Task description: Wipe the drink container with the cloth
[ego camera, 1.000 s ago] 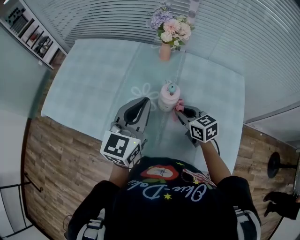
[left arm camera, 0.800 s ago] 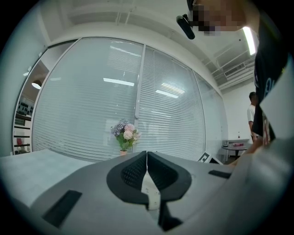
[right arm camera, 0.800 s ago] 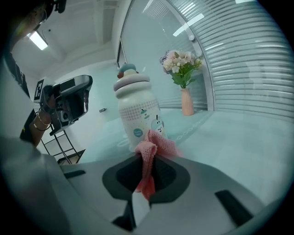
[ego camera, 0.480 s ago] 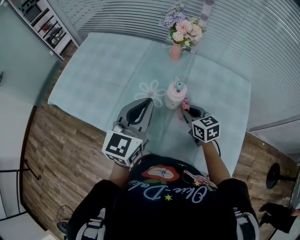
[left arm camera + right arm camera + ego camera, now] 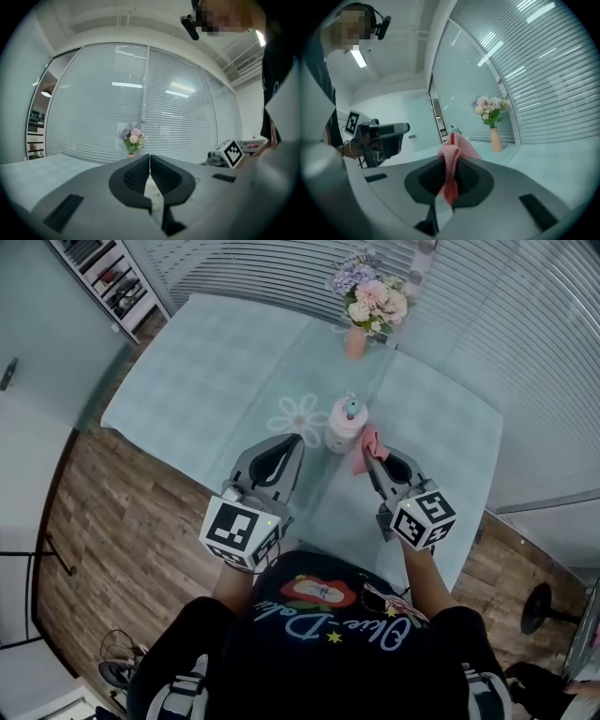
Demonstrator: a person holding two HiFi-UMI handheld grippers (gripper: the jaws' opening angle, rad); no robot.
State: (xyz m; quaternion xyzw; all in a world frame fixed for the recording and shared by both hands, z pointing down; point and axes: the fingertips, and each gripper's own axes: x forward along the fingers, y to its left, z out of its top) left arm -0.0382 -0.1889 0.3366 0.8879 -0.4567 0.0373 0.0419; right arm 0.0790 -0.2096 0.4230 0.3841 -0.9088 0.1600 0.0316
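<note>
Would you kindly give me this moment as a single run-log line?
left gripper: shut, empty | right gripper: shut on cloth | drink container: upright on table, beside cloth | wipe contact: cannot tell

Setting: office-type interior, possibly a showroom.
- Glass partition walls with horizontal blinds [image 5: 281, 273], 12 to 3 o'clock.
- Open shelving unit [image 5: 108, 277], 10 o'clock, contents too small to tell.
- Wood-plank floor [image 5: 122, 512], 7 to 9 o'clock.
- Table [image 5: 206, 362] with pale teal tablecloth.
- Vase of flowers [image 5: 361, 310], table's 12 o'clock edge.
- Ceiling strip light [image 5: 358, 57].
</note>
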